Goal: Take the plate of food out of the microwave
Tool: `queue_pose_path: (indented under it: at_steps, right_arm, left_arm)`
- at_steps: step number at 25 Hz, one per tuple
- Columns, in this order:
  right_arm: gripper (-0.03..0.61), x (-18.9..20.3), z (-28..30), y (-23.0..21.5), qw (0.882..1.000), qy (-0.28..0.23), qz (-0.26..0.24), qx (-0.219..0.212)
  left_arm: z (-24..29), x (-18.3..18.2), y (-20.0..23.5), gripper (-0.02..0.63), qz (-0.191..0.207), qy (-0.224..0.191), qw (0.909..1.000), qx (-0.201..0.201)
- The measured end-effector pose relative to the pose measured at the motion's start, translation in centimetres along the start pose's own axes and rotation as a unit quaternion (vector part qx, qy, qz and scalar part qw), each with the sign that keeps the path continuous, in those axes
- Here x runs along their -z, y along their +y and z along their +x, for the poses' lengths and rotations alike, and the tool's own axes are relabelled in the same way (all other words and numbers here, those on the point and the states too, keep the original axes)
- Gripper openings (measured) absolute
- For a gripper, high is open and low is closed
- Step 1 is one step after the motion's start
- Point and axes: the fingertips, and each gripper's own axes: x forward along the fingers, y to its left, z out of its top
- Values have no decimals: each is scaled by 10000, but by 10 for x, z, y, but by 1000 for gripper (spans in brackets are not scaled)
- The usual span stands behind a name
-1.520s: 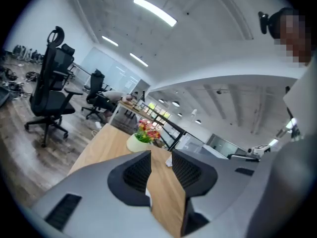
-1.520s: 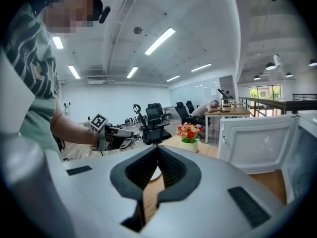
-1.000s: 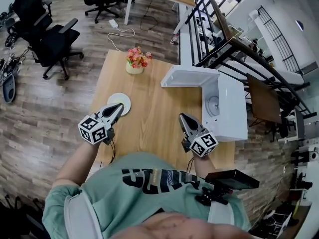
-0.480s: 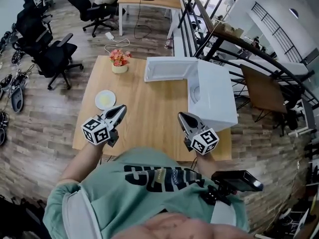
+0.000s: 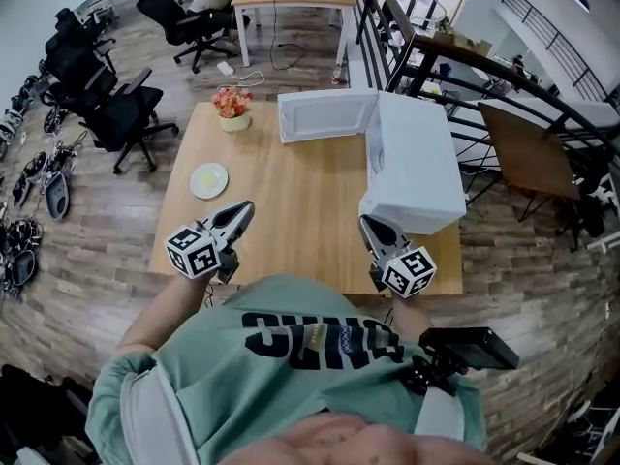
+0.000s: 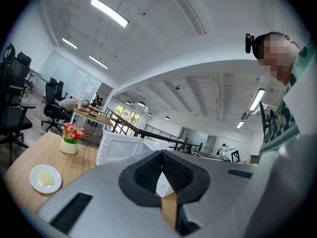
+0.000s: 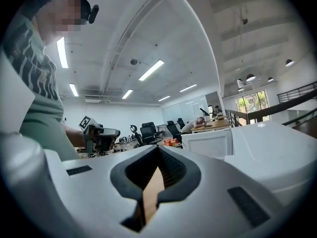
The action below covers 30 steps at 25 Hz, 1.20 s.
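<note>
Trouble looks slight from here: the plate of food sits out on the table, at eleven o'clock from the left gripper and well apart from the microwave. Both it and the right gripper have jaws clenched on nothing. The microwave door juts open (toward nine o'clock), so a careless sweep could strike it or the nearby flower pot.
</note>
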Motion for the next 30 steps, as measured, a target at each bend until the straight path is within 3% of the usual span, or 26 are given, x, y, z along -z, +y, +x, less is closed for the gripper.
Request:
queue_pose_path:
  at_steps: [8,21,30]
  right_arm:
    - [6,-14,16,28,9999,-89,-112,45]
    - [6,-18,97,113,9995,-77,208,243]
    - [6,-17,106,115,9995,28,105,298]
  left_arm:
    - [-30,-19,6,5,188,-78,9996,204]
    - [-121,-26,83,5,163,-135,9987,459]
    - [-133,-21,94,5,43,-224,9988,424]
